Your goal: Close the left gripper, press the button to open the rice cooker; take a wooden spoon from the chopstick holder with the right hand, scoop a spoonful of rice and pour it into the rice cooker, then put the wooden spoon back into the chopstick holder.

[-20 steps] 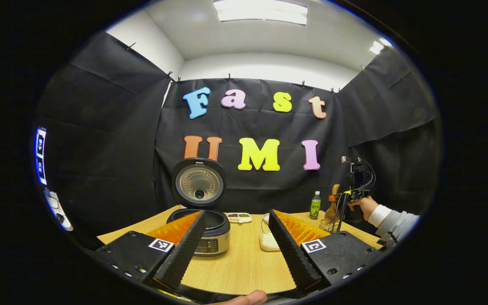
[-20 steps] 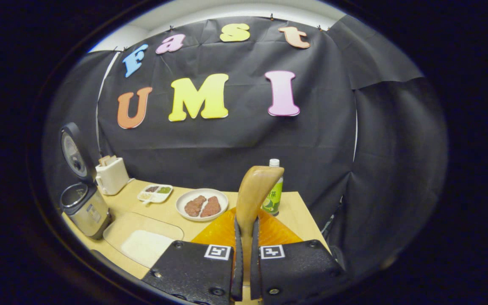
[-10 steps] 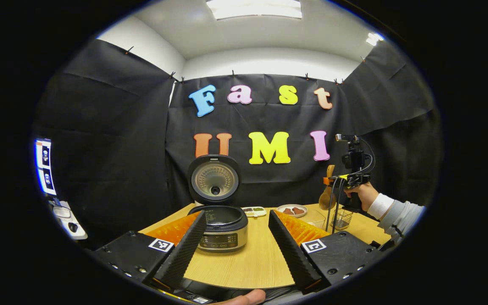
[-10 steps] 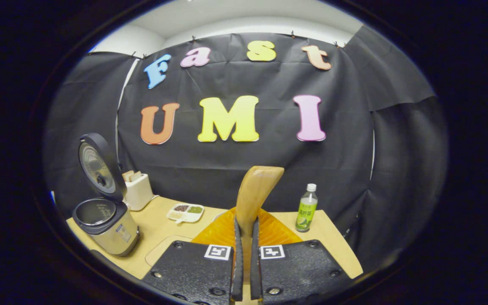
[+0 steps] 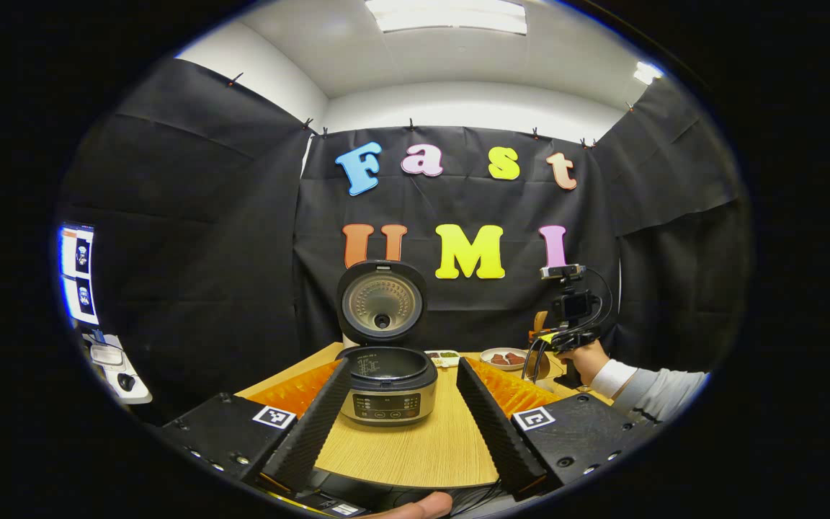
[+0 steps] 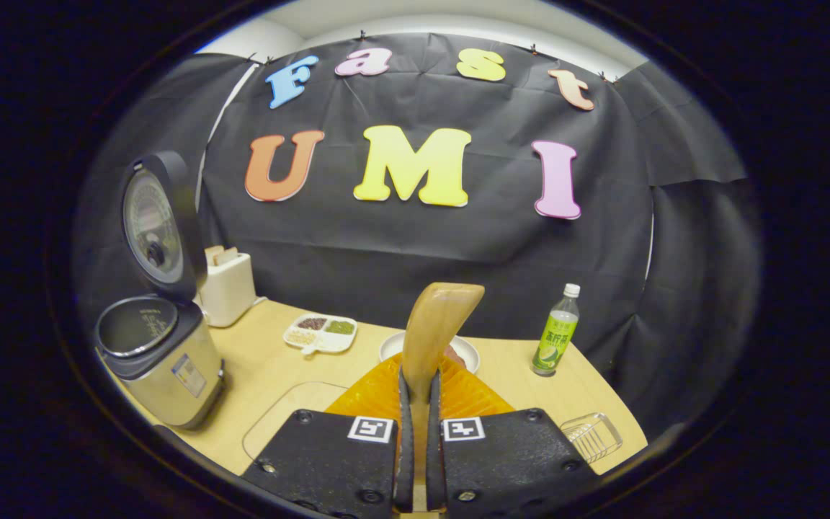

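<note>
A green bottle [image 6: 555, 340], a white toaster [image 6: 228, 288], a divided snack dish [image 6: 320, 333] and a plate [image 6: 464, 352] are sitting on the wooden tabletop [image 6: 271, 375].

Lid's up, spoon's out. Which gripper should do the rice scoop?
Right. The right gripper is already shut on the wooden spoon, above the table near the rice tray. The left gripper is open and empty, facing the open rice cooker.
</note>
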Demonstrator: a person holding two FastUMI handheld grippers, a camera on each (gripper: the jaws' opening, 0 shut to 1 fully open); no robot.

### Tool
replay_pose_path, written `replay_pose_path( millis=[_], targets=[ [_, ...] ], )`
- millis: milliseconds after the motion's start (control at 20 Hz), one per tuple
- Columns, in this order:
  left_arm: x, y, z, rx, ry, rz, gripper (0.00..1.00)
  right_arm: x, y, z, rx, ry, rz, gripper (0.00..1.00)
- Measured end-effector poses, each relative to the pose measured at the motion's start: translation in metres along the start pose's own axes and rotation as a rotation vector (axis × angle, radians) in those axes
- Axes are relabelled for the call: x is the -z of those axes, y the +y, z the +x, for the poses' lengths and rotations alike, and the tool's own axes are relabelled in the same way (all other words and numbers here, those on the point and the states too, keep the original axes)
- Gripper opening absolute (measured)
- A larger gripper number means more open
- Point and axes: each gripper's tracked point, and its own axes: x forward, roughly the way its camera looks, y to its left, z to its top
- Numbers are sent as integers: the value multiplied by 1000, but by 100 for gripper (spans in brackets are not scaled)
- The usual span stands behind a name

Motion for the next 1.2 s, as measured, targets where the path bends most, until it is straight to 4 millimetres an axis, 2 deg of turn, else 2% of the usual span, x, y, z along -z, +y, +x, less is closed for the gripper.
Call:
replay_pose_path(
  millis=[100, 200, 350, 500, 650, 750, 1000, 1200],
  targets=[
    [4, 4, 3, -6, 14, 4, 94, 15, -7, 5, 61, 31, 23, 12],
    [5, 9, 5, -14, 16, 4, 94, 13, -19, 16, 127, -11, -32, 12],
    [11, 10, 8, -11, 33, -2, 94, 25, -15, 23, 146, -10, -34, 12],
    [16, 13, 11, -16, 55, 14, 94, 36, -4, 26, 126, 9, -11, 12],
    [14, 18, 11, -24, 58, 29, 94, 44, 21, 28, 38, 36, 70, 12],
    [10, 19, 9, -26, 48, 29, 94, 41, 43, 25, -47, 31, 122, 12],
    [11, 24, 10, -41, 55, 28, 94, 42, 74, 15, -175, 33, 178, 12],
    [14, 23, 11, -38, 61, 14, 94, 45, 74, 7, -224, 92, 374, 12]
  ],
)
